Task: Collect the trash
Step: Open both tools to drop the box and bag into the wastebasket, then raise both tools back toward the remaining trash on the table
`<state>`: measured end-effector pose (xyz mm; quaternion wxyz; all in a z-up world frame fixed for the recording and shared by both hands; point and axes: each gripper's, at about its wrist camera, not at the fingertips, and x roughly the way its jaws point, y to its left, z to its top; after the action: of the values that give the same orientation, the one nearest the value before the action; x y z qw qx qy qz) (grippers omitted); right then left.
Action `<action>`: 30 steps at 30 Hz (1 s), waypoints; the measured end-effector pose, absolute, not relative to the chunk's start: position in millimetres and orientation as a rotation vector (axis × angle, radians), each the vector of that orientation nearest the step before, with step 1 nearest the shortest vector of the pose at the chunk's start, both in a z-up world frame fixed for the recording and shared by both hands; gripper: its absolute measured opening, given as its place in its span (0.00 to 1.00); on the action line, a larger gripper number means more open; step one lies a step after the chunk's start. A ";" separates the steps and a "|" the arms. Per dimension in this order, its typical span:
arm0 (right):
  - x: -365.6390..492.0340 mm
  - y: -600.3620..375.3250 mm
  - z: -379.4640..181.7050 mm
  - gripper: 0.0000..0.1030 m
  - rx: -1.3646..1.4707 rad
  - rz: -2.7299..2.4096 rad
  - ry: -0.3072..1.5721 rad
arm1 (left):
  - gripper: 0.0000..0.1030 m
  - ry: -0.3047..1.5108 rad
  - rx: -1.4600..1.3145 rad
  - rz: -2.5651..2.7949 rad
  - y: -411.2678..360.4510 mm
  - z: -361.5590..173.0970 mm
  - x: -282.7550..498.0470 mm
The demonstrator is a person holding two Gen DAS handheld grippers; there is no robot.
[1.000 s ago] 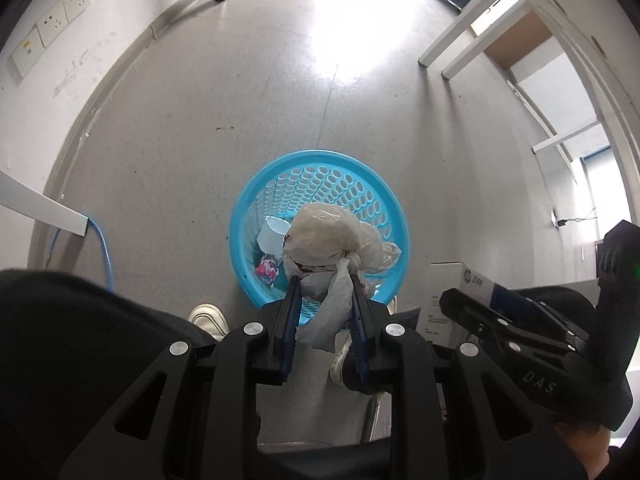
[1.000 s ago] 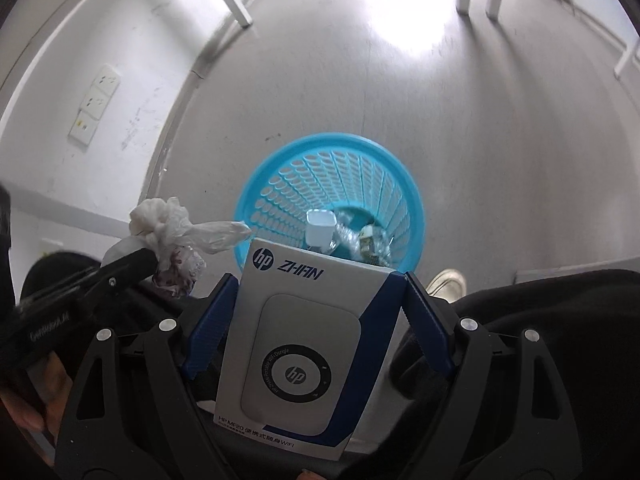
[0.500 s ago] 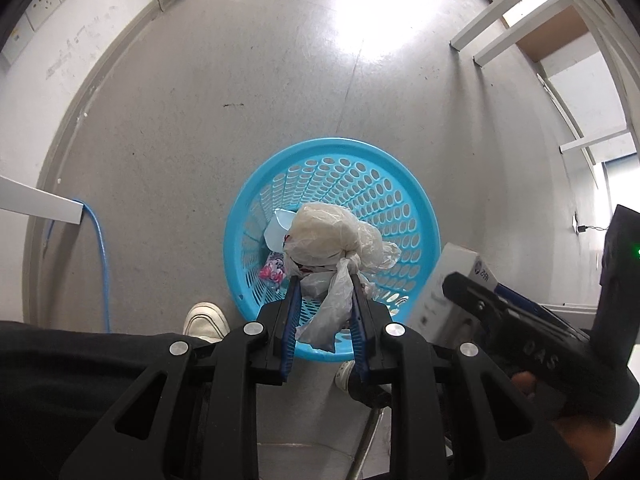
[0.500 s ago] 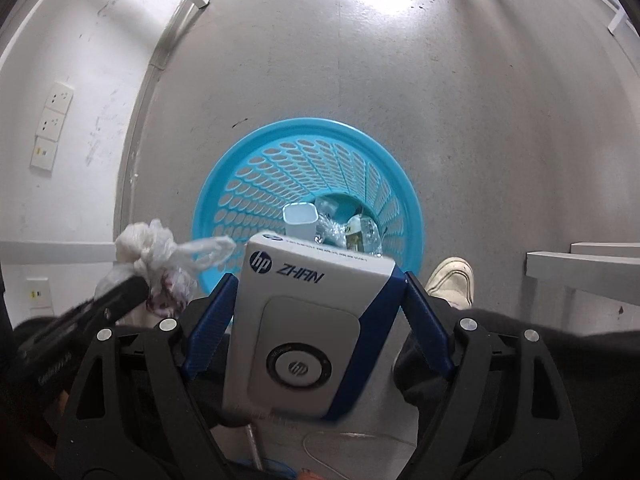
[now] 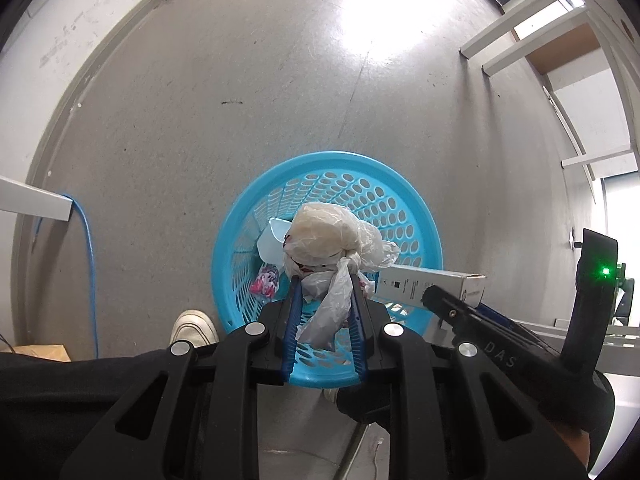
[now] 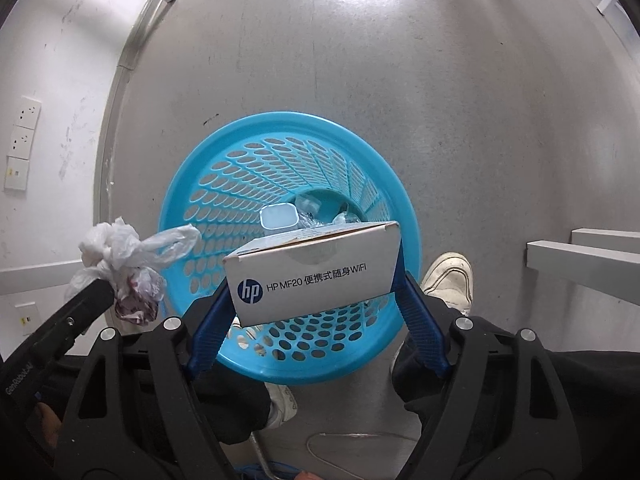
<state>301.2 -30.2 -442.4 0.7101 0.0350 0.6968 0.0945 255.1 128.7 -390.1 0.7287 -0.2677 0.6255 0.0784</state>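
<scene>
A blue perforated plastic basket (image 5: pixel 416 216) stands on the grey floor below both grippers; it also shows in the right wrist view (image 6: pixel 208 184). Several bits of trash lie in its bottom (image 6: pixel 280 216). My left gripper (image 5: pixel 325 284) is shut on a knotted clear plastic bag of rubbish (image 5: pixel 328 236), held above the basket's opening. My right gripper (image 6: pixel 314 276) is shut on a white HP box (image 6: pixel 316 276), tipped so its side faces the camera, over the basket's near rim. The box shows in the left wrist view (image 5: pixel 432 282), and the bag in the right wrist view (image 6: pixel 124 260).
The person's white shoes (image 6: pixel 448 276) (image 5: pixel 192 328) stand by the basket. A blue cable (image 5: pixel 90 264) hangs at the left wall under a white trunking (image 5: pixel 36 200). White table legs (image 5: pixel 520 24) stand at the far right. Wall sockets (image 6: pixel 22 136) are at the left.
Both grippers have moved forward over the basket, which now sits larger and nearer. The HP box has tipped from face-up to edge-on. The bag stays gripped.
</scene>
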 end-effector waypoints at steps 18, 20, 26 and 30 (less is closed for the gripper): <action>290.6 -23.2 -451.4 0.89 0.006 0.210 1.604 | 0.56 1.327 -0.653 0.185 138.7 -384.9 256.5; 287.1 -20.6 -447.4 0.89 -0.020 0.213 1.602 | 0.56 1.335 -0.642 0.197 137.8 -383.8 254.1; 269.9 -12.1 -423.2 0.89 -0.132 0.248 1.547 | 0.56 1.345 -0.569 0.233 132.9 -373.1 243.0; 260.7 -15.4 -404.8 0.89 -0.140 0.277 1.514 | 0.58 1.334 -0.528 0.229 125.7 -362.0 231.8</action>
<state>260.7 -15.4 -404.8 0.7161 -0.0634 0.6838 0.1251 231.8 125.7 -362.0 0.7475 -0.2416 0.6098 0.1047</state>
